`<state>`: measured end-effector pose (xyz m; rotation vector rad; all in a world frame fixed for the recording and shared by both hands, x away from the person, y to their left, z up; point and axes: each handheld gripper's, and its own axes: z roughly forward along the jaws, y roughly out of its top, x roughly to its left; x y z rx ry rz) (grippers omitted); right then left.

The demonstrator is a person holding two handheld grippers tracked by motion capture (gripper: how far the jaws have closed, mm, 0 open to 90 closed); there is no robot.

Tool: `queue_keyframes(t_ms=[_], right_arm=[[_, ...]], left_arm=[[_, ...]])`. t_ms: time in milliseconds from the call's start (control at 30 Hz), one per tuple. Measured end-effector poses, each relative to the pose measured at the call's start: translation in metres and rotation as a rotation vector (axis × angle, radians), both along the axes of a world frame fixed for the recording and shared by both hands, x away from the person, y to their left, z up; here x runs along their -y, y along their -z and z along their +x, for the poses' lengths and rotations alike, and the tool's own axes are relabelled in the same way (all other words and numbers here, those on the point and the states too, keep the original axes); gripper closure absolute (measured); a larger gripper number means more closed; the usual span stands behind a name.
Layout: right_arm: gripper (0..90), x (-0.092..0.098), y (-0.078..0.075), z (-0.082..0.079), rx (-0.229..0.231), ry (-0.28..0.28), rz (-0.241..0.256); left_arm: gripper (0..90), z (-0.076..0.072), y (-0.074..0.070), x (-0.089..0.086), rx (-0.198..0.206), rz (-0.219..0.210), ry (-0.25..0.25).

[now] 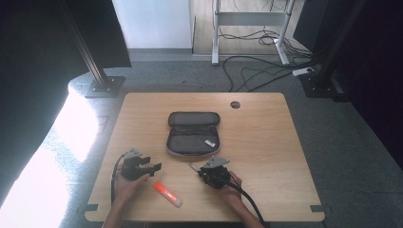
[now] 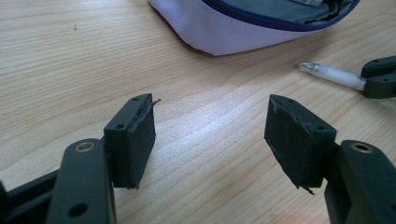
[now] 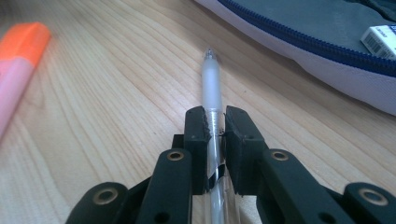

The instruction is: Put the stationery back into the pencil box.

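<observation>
A person sits at a wooden table (image 1: 266,142) with a gripper in each hand. The right gripper (image 3: 215,126) pinches a clear pen (image 3: 211,84) between its two black jaws. The pen lies low over the wood, and its tip points toward the open pencil case (image 1: 193,134) just ahead. The case lies flat in the middle of the table with its lid folded back. A small white eraser (image 3: 380,41) sits inside it.

The left gripper (image 2: 210,135) rests on the table with its jaws spread wide and nothing between them. An orange and pink highlighter (image 1: 167,194) lies on the wood between the two grippers, near the front edge.

The pen is thin and smooth, so it could slip or turn in the jaws. Its tip could also bump the soft rim of the case and push the case away, because nothing holds the case down.
</observation>
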<state>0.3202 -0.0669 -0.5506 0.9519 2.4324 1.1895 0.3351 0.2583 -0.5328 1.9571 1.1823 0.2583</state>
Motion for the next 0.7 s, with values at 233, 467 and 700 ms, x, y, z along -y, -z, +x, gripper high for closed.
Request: queue_keyframes(t_ms=[233,467,700], right_arm=[[78.4,0.002,-0.006,-0.002,0.004,-0.007,0.036],[78.5,0.003,-0.010,-0.004,0.003,-0.008,0.064],[78.6,0.009,-0.021,-0.006,0.044,0.025,0.120]], left_arm=[[34.0,0.000,0.000,0.001,0.003,0.002,0.002],[34.0,0.000,0.000,0.001,0.003,0.003,0.002],[34.0,0.000,0.000,0.000,0.000,0.003,0.001]])
